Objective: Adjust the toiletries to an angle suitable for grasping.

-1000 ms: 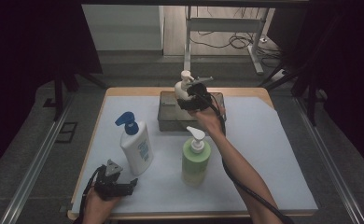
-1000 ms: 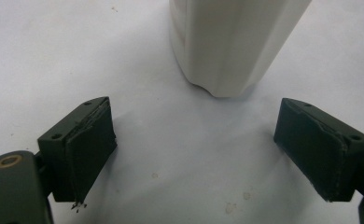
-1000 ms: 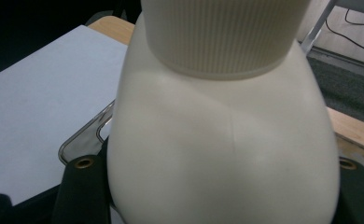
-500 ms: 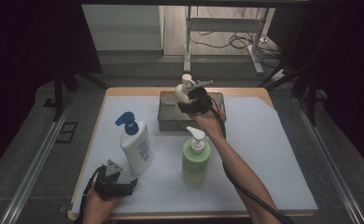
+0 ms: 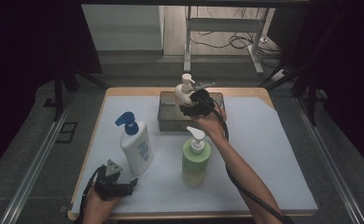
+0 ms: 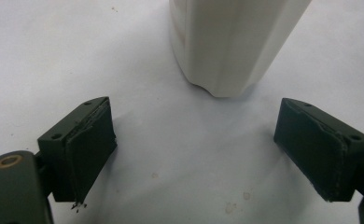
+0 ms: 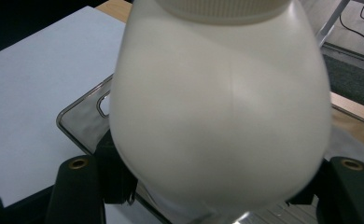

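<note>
At the back of the table my right gripper [image 5: 187, 101] is shut on a cream, round-bellied pump bottle [image 5: 185, 90], holding it upright just over a clear grey tray [image 5: 167, 122]. In the right gripper view the bottle [image 7: 222, 107] bulges between the two jaws, and the tray's corner [image 7: 80, 114] lies below it. My left gripper [image 5: 129, 185] rests open near the front left edge. In the left gripper view its jaws stand wide apart [image 6: 194, 126] with nothing between them, and the base of a white bottle [image 6: 231, 42] stands a little ahead.
A white bottle with a blue pump [image 5: 137, 149] stands front left, and a green bottle with a white pump [image 5: 195, 161] front centre beside my right forearm. A pale mat [image 5: 273, 158] covers the wooden table. Beyond the table is dark floor with a metal stand.
The right gripper and the cream bottle have shifted only slightly over the tray. The left gripper has stayed where it was.
</note>
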Demonstrator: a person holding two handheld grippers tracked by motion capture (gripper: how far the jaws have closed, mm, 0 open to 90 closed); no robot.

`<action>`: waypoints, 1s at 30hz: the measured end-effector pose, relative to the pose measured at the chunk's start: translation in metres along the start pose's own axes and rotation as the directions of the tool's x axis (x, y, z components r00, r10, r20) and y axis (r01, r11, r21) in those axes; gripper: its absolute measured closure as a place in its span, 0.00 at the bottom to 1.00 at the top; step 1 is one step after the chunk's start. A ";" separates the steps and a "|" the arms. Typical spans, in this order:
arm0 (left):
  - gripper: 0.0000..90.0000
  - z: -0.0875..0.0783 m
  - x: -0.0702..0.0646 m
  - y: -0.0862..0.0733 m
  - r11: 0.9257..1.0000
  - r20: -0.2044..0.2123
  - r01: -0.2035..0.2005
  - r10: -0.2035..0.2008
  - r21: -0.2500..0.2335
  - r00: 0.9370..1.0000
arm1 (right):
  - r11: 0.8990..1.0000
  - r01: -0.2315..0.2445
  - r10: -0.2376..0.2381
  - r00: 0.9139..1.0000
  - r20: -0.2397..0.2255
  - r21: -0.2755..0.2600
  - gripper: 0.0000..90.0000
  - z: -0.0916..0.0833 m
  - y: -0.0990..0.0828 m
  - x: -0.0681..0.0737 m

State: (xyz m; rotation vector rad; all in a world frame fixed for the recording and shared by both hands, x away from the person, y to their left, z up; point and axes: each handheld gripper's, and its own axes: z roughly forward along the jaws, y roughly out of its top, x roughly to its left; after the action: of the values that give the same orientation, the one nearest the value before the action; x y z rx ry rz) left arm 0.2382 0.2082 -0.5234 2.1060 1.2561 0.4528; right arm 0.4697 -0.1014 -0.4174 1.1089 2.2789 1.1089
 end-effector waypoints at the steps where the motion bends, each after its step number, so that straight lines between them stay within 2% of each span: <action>1: 0.13 0.000 0.000 0.000 1.000 0.000 0.000 0.000 0.000 1.000 | 1.000 -0.005 0.005 1.000 -0.005 0.000 0.38 -0.001 -0.001 0.000; 16: 0.13 0.000 0.000 0.000 1.000 0.000 0.000 0.000 -0.001 1.000 | 1.000 0.004 -0.004 0.999 -0.039 -0.008 0.41 -0.021 -0.015 -0.006; 23: 0.13 0.000 0.000 0.000 1.000 0.001 0.002 -0.002 -0.002 1.000 | 1.000 -0.010 0.010 0.999 -0.052 -0.011 0.49 -0.033 -0.025 -0.014; 28: 0.13 0.000 0.000 0.000 1.000 0.000 0.001 -0.001 -0.001 1.000 | 0.999 -0.037 0.036 0.998 -0.046 -0.006 0.57 -0.043 -0.032 -0.028; 30: 0.13 0.000 0.000 0.000 1.000 0.001 0.002 -0.002 -0.001 1.000 | 0.999 -0.043 0.042 0.998 -0.052 -0.005 0.59 -0.044 -0.033 -0.030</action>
State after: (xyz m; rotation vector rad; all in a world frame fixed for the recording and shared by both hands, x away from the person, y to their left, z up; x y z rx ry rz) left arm 0.2382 0.2080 -0.5235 2.1041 1.2568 0.4520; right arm 0.4449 -0.1589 -0.4165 1.1438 2.2996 1.1739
